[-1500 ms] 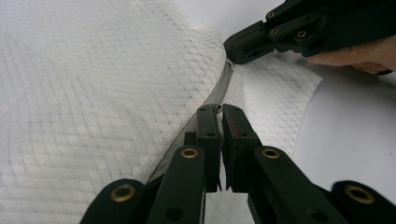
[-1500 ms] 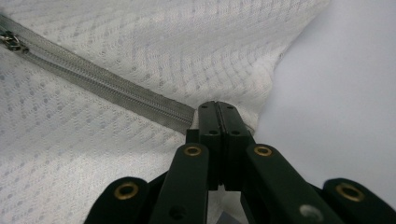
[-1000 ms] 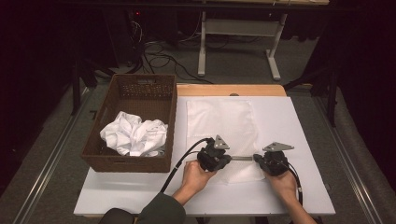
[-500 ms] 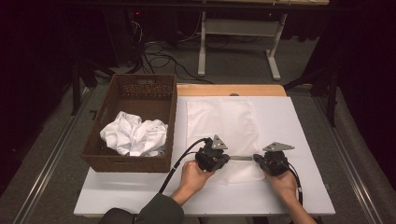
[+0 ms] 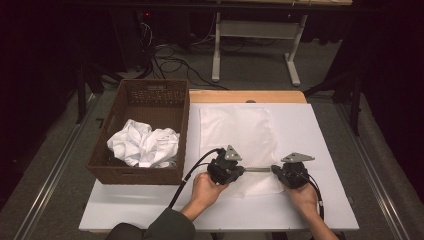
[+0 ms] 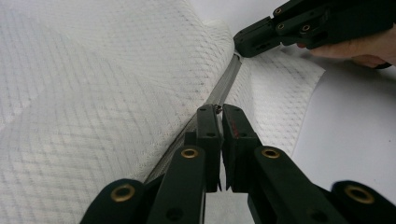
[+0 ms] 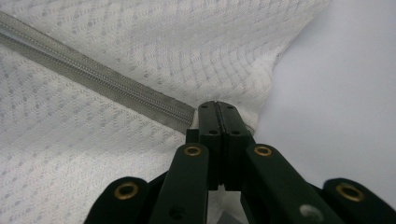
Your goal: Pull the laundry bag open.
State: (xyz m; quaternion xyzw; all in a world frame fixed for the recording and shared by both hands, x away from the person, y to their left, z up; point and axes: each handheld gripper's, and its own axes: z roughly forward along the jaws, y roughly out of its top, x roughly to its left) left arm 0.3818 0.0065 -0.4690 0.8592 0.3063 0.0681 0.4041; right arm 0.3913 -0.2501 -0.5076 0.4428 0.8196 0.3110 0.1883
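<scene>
While both grippers pinch the zipper (image 5: 257,169), a basket (image 5: 150,97) sits left.

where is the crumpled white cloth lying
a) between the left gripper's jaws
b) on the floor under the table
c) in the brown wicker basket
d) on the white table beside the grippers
c: in the high view the crumpled white cloth lies inside the brown wicker basket at the left edge of the white table, well apart from both grippers.
</scene>
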